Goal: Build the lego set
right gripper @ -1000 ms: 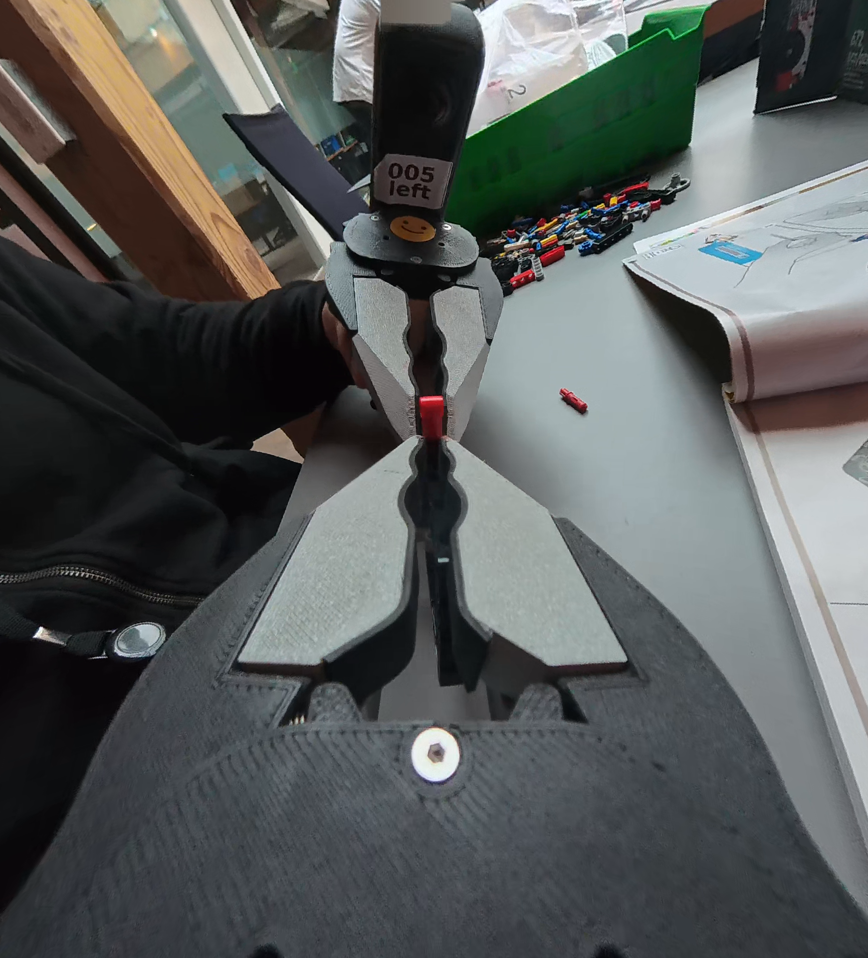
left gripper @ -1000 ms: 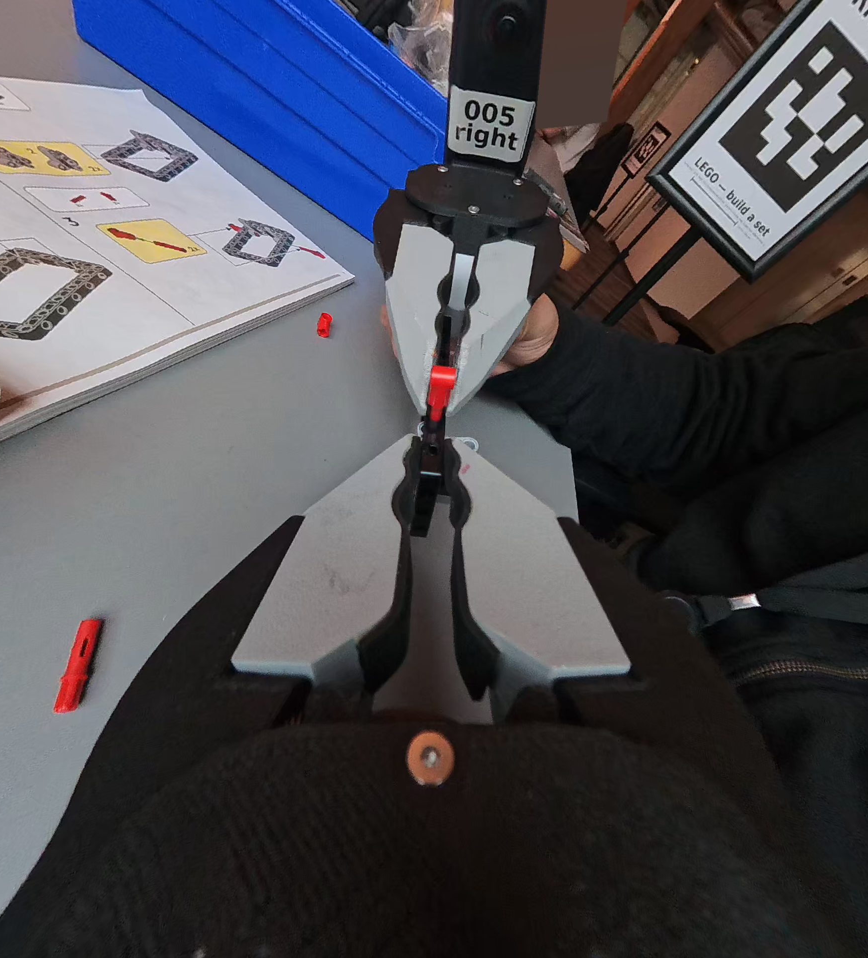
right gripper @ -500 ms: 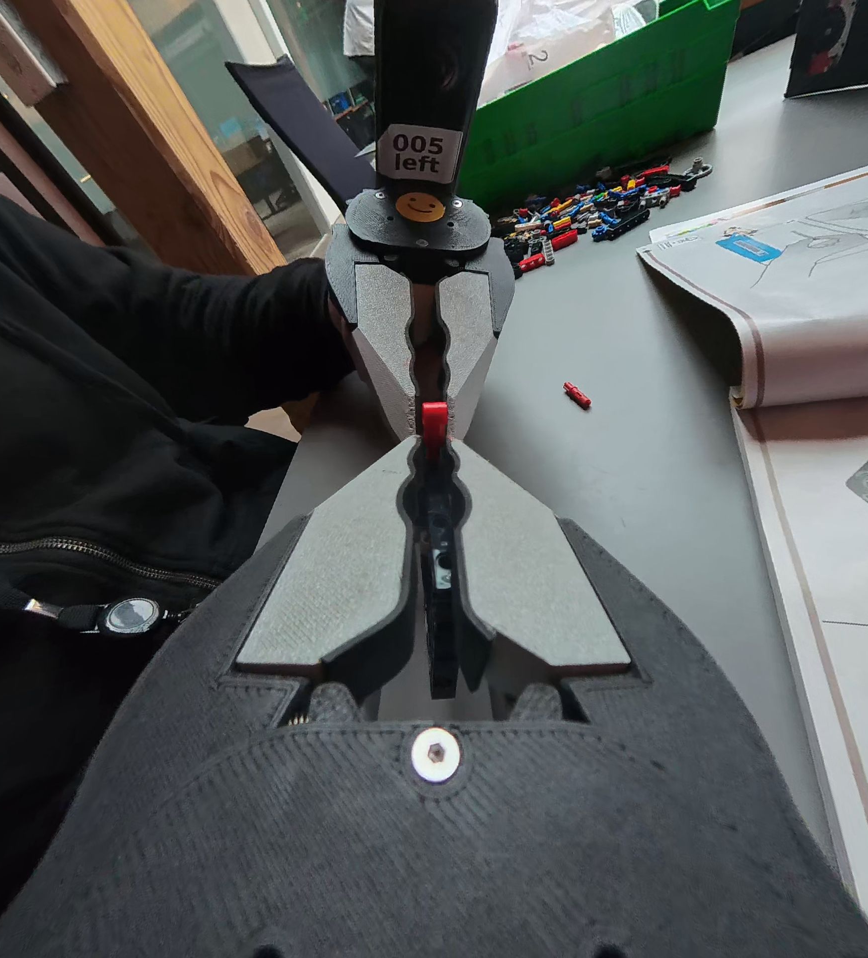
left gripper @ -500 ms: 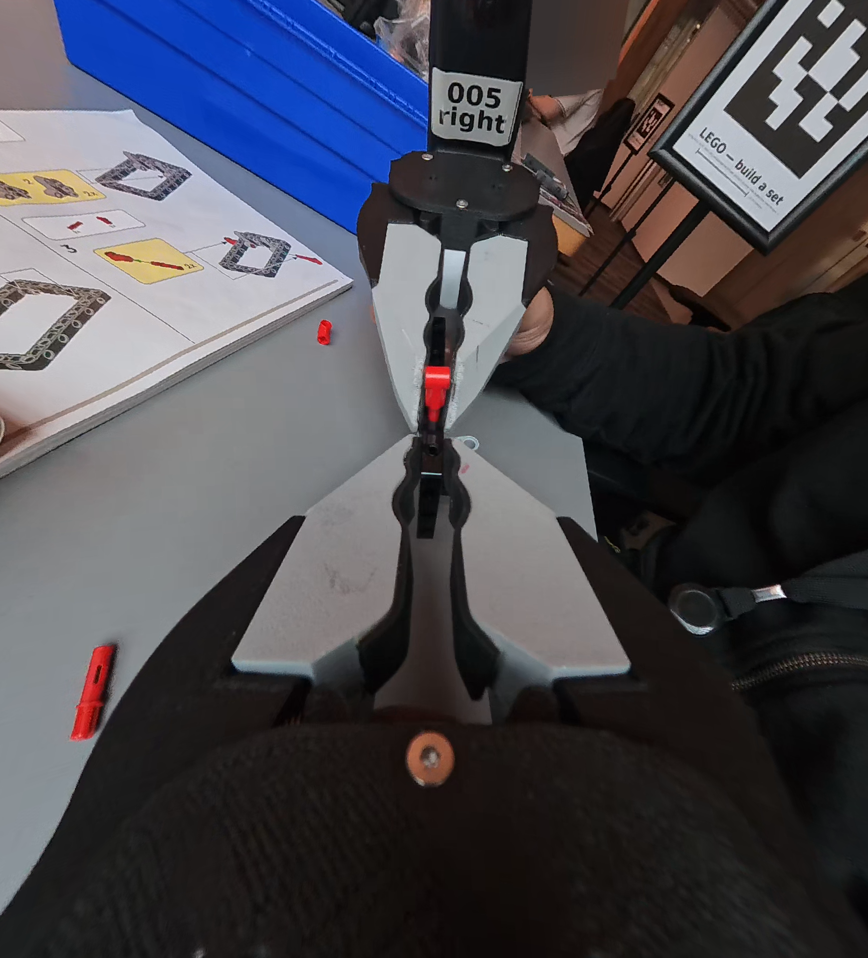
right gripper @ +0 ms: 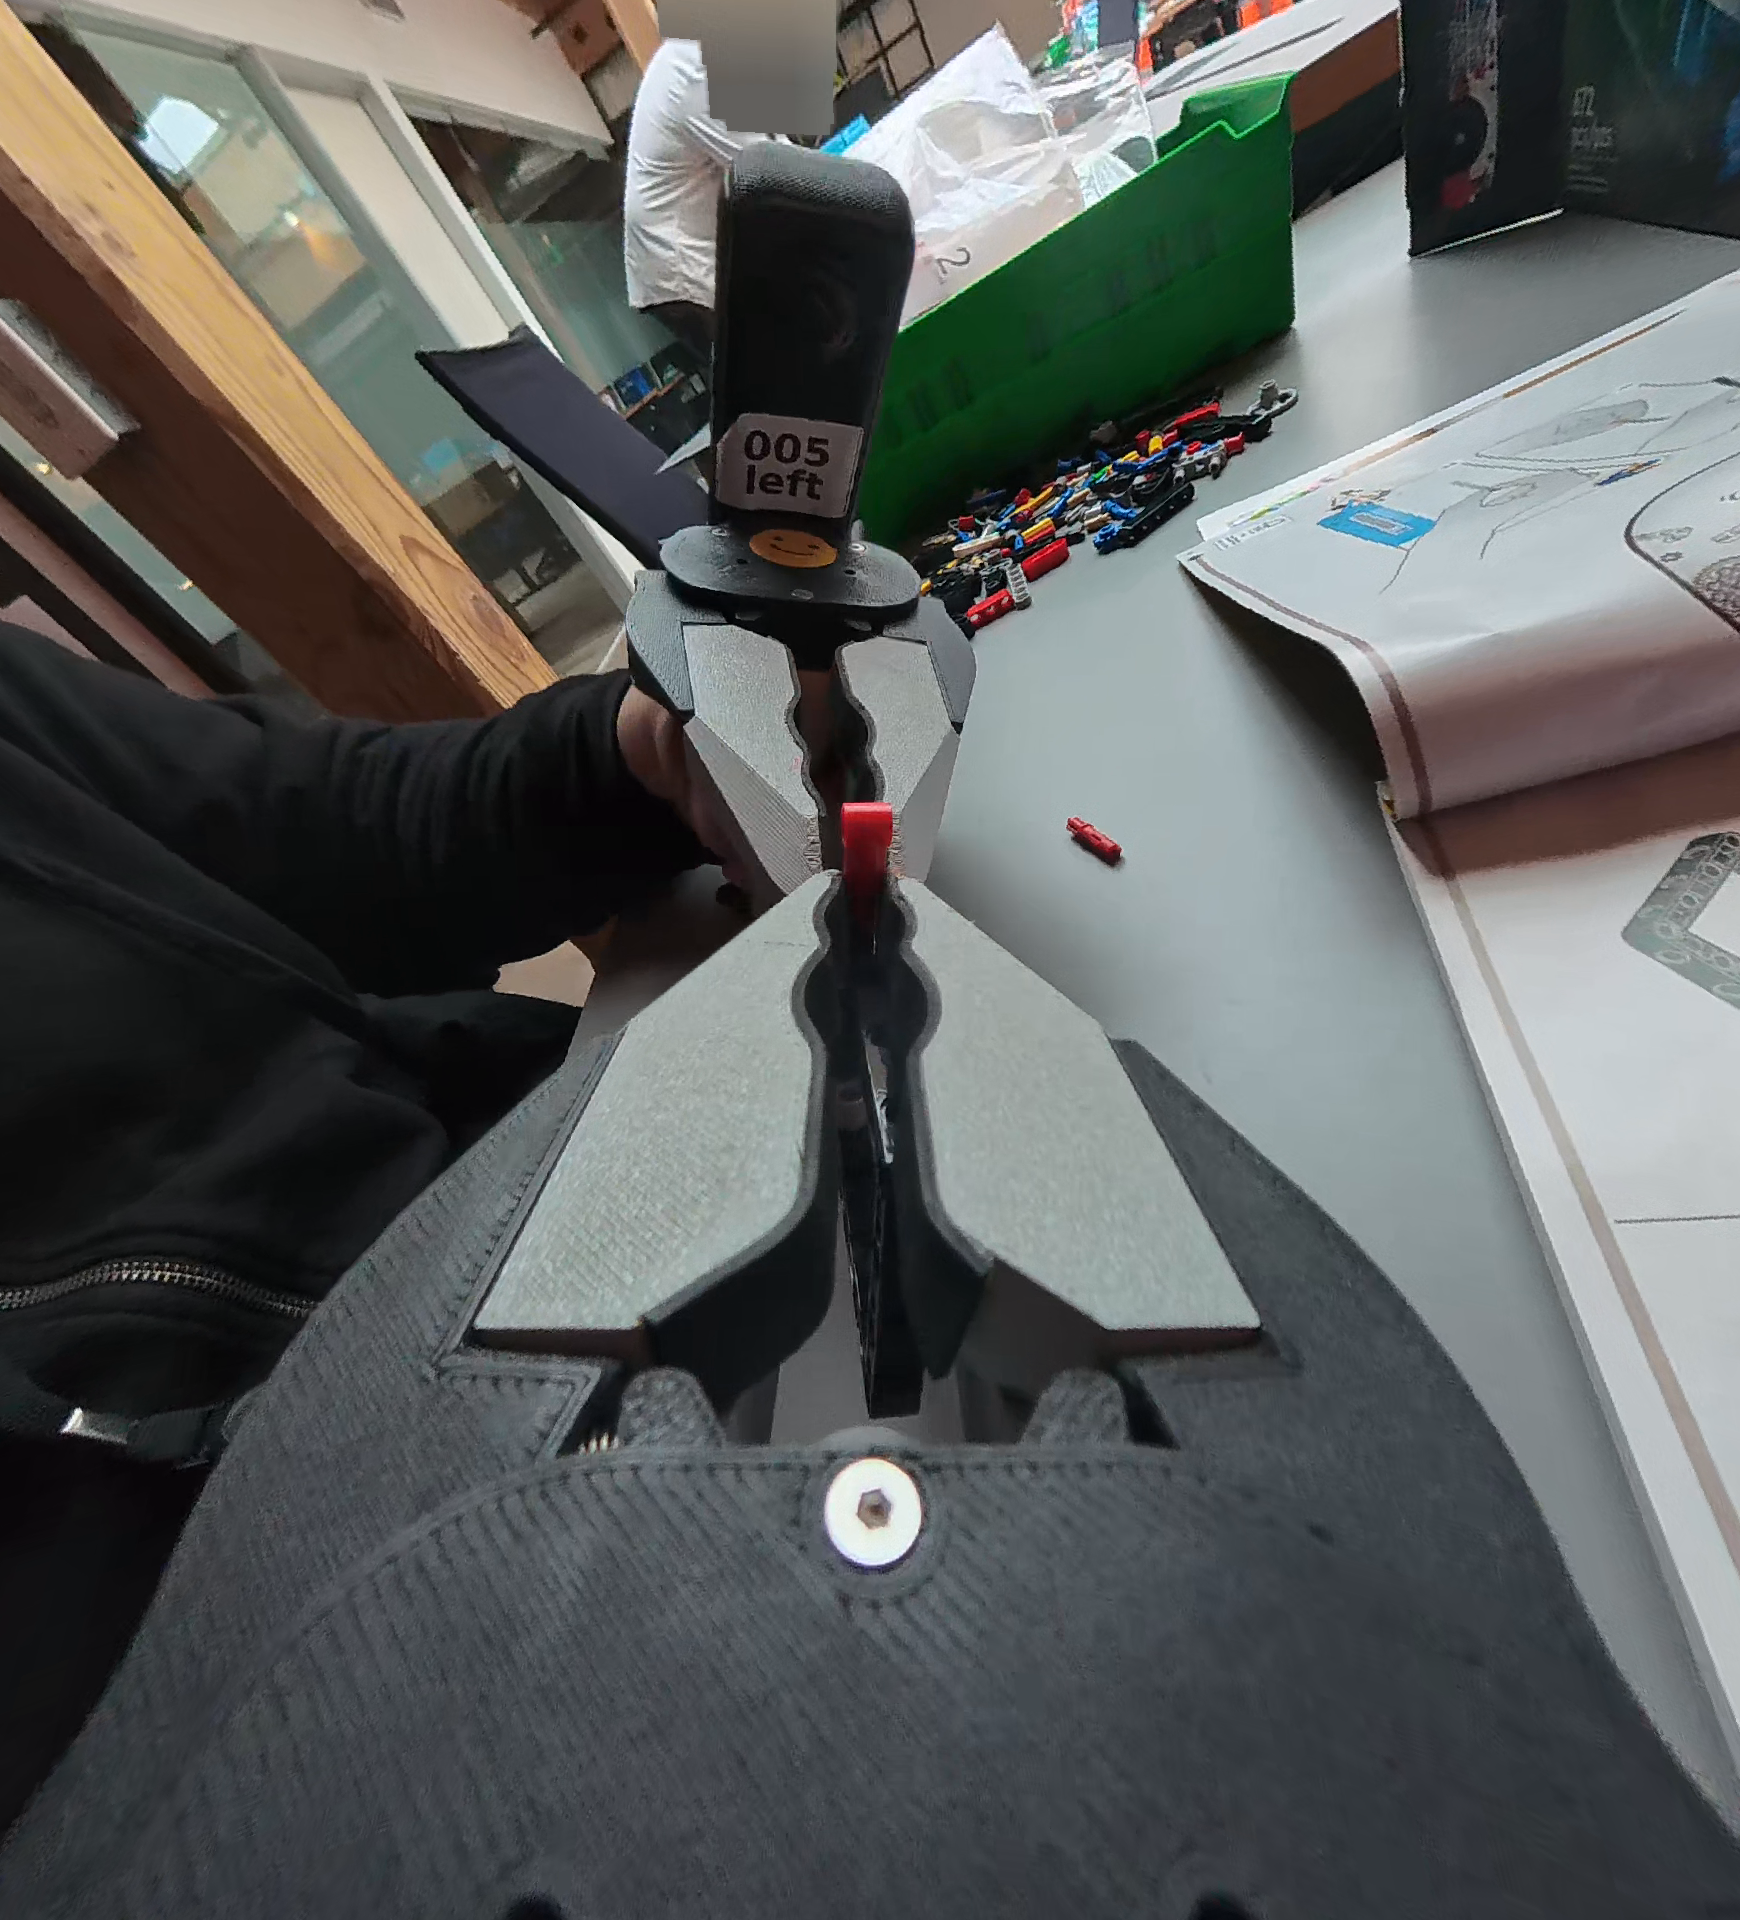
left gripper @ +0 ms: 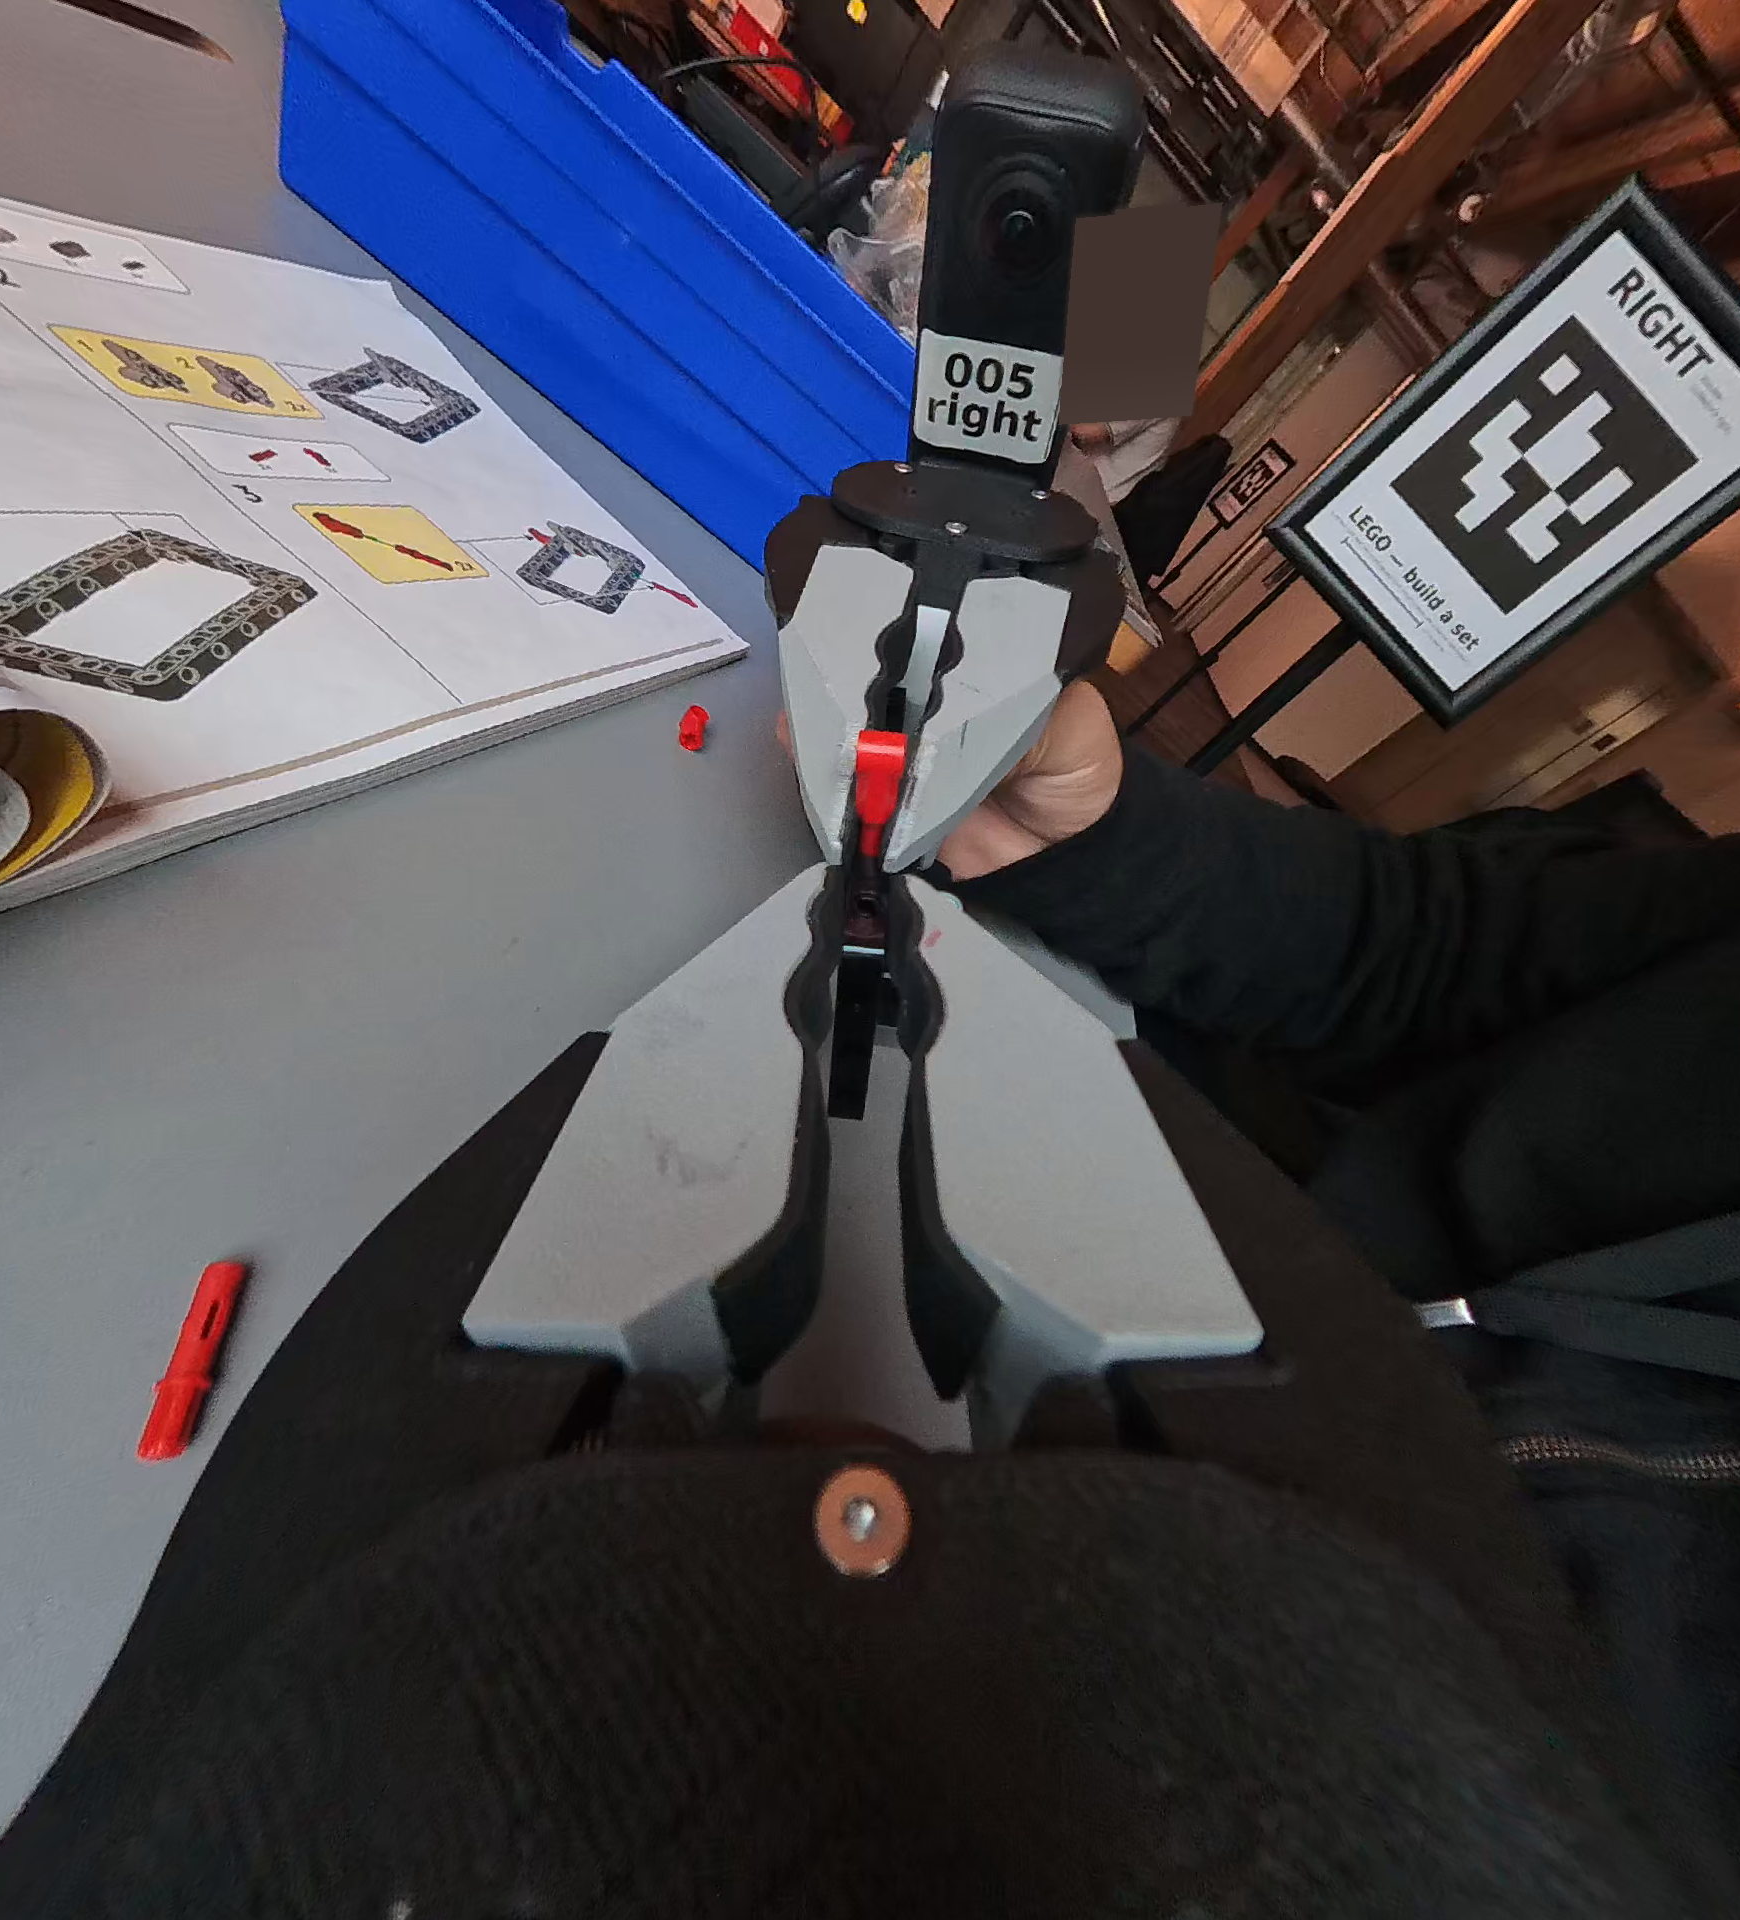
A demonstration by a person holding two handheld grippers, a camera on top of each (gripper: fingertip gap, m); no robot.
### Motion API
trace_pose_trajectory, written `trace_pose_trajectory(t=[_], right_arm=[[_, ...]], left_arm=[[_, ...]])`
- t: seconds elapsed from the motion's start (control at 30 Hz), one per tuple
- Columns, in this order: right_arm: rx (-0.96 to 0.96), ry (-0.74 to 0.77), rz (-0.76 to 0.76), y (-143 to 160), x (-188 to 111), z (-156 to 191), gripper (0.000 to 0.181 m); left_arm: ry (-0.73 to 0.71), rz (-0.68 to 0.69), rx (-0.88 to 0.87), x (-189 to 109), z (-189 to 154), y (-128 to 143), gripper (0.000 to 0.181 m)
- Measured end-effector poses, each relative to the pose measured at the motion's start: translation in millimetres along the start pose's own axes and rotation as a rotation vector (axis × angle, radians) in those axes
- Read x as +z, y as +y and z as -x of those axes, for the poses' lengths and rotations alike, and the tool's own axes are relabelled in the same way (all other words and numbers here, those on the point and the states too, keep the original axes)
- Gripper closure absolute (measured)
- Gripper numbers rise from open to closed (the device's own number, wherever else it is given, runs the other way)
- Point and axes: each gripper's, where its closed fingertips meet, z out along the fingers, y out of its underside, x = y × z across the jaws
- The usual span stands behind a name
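My left gripper [left gripper: 864, 883] and right gripper [right gripper: 866, 896] meet tip to tip above the grey table [left gripper: 326, 1039]. Both are shut. A black lego piece [left gripper: 850, 1039] sits edge-on in the left gripper's gap. A black piece [right gripper: 876, 1247] also fills the right gripper's gap. I cannot tell whether they are one piece. A red pin [left gripper: 878, 774] stands up at the spot where the tips meet; it also shows in the right wrist view [right gripper: 864, 847]. The right gripper [left gripper: 871, 857] faces me in the left wrist view, and the left gripper [right gripper: 861, 873] faces me in the right one.
An open instruction booklet [left gripper: 222, 520] lies on the table and also shows in the right wrist view [right gripper: 1624, 1039]. Loose red pins [left gripper: 191, 1361] [left gripper: 692, 725] [right gripper: 1094, 840] lie nearby. A blue bin [left gripper: 585, 229], a green bin [right gripper: 1105, 312] and a pile of pieces [right gripper: 1084, 509] sit farther back. The tips of both grippers are at nearly the same place.
Both grippers stay tip to tip with the red pin between them. The views have shifted only slightly, so the pair has tilted a little together.
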Motion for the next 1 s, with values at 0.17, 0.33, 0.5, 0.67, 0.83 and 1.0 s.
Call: trace_pose_trajectory(t=[0.17, 0.33, 0.5, 0.67, 0.83, 1.0], right_arm=[[0.027, 0.006, -0.026, -3.1, 1.1, -2.1, 0.179], [0.033, 0.009, -0.036, -4.1, 1.3, -2.5, 0.180], [0.039, 0.011, -0.039, -4.4, 1.8, -3.2, 0.181], [0.110, -0.042, -0.013, -1.6, 2.4, -5.1, 0.178], [-0.012, -0.022, 0.099, 9.2, -9.5, -2.5, 0.143], [-0.047, -0.130, 0.158, 20.8, -16.2, 12.3, 0.146]], left_arm=[[0.006, -0.015, -0.017, -1.5, 1.2, -2.0, 0.174], [0.004, -0.021, -0.018, -1.7, 1.5, -2.7, 0.174], [0.000, -0.025, -0.022, -2.1, 2.2, -3.3, 0.174], [0.015, -0.007, -0.063, -1.4, 4.3, -1.5, 0.175], [0.076, 0.008, -0.036, -0.8, -3.0, -2.0, 0.175], [0.095, 0.014, 0.015, -0.6, -8.5, -2.1, 0.175]])
